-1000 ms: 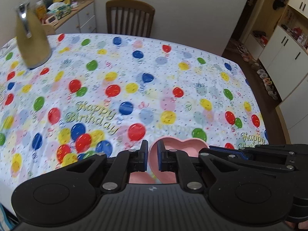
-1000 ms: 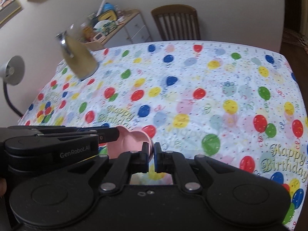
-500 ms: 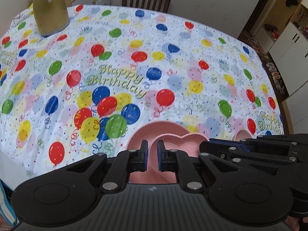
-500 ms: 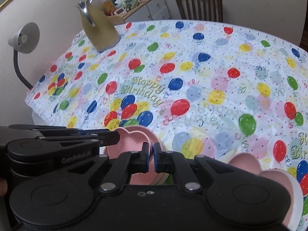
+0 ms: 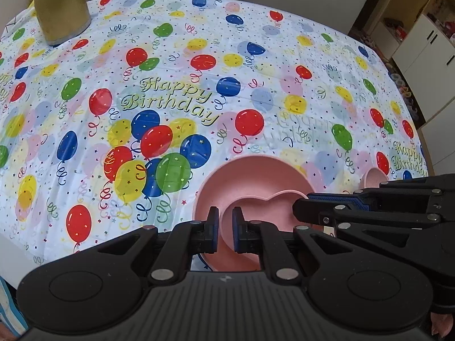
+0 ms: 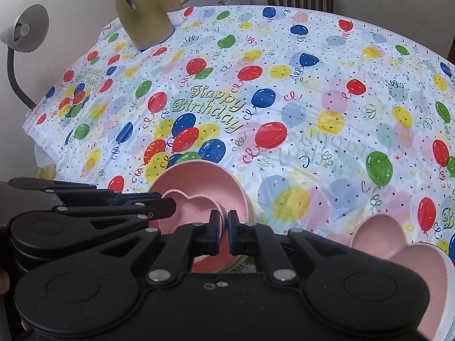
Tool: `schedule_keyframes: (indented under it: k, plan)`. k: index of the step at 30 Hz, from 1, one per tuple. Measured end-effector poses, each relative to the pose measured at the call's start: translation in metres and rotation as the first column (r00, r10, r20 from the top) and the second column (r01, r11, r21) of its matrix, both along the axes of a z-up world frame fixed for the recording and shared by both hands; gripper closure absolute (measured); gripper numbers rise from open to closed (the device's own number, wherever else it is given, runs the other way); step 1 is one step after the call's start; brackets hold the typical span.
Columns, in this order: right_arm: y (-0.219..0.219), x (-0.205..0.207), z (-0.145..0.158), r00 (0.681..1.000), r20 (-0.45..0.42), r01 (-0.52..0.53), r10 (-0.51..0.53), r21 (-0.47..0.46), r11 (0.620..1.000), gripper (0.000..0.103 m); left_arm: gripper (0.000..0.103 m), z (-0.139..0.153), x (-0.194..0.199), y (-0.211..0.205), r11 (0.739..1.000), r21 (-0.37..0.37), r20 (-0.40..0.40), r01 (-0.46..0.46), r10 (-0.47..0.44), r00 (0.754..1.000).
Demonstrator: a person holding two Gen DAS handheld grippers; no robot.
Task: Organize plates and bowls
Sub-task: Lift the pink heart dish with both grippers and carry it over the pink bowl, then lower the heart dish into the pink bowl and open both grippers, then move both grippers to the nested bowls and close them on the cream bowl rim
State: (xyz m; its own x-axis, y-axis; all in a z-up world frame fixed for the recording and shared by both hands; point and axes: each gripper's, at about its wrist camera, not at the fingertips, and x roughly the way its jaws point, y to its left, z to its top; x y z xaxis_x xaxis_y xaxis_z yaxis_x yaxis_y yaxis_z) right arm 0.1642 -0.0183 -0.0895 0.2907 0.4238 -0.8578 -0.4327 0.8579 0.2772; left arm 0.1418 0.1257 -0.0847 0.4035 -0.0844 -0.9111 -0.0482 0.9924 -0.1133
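Bright even indoor light, sharp centre, fisheye-bent edges, dark corner vignetting

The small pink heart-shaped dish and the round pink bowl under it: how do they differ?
The small pink heart-shaped dish is lobed and small; the round pink bowl is circular and wider. The dish is pinched by both hand-held grippers, left and right; the bowl sits ungripped beneath. Both are matte pink.

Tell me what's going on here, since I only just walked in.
A person with two hand-held grippers is stacking pink dishes. The left gripper and right gripper both clamp the rim of a heart-shaped dish, holding it over a round pink bowl on the balloon tablecloth. Another heart-shaped dish sits to the right.
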Motion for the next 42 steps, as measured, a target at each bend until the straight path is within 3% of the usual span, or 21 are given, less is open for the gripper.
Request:
schedule_keyframes:
  k: [10,27,31,37,40,42]
  plan:
    - [0.001,0.0,-0.001,1.0,0.005,-0.003,0.003,-0.007,1.0,0.085,0.094,-0.001,0.001,0.0,1.0,-0.003,0.004,0.004,-0.004,1.0]
    - [-0.019,-0.025,0.03,0.994,0.108,-0.033,0.03,0.021,0.999,0.063,0.091,0.028,-0.034,-0.012,0.999,0.027,0.127,-0.019,0.015,0.992]
    - [-0.027,-0.034,0.04,0.989,0.143,-0.039,0.035,0.027,0.999,0.057,0.082,0.038,-0.045,-0.015,0.999,0.023,0.156,-0.034,0.03,0.987]
    - [-0.039,-0.047,0.052,0.981,0.189,-0.042,0.034,0.037,0.998,0.048,0.048,0.051,-0.065,-0.017,0.996,0.029,0.205,-0.079,0.072,0.976]
    - [-0.045,-0.052,0.058,0.978,0.208,-0.041,0.031,0.045,0.998,0.038,0.045,0.054,-0.072,-0.017,0.995,0.021,0.213,-0.099,0.092,0.973]
    - [-0.049,-0.056,0.061,0.974,0.224,-0.039,0.027,0.051,0.998,0.025,0.039,0.054,-0.076,-0.017,0.994,0.015,0.213,-0.112,0.106,0.971]
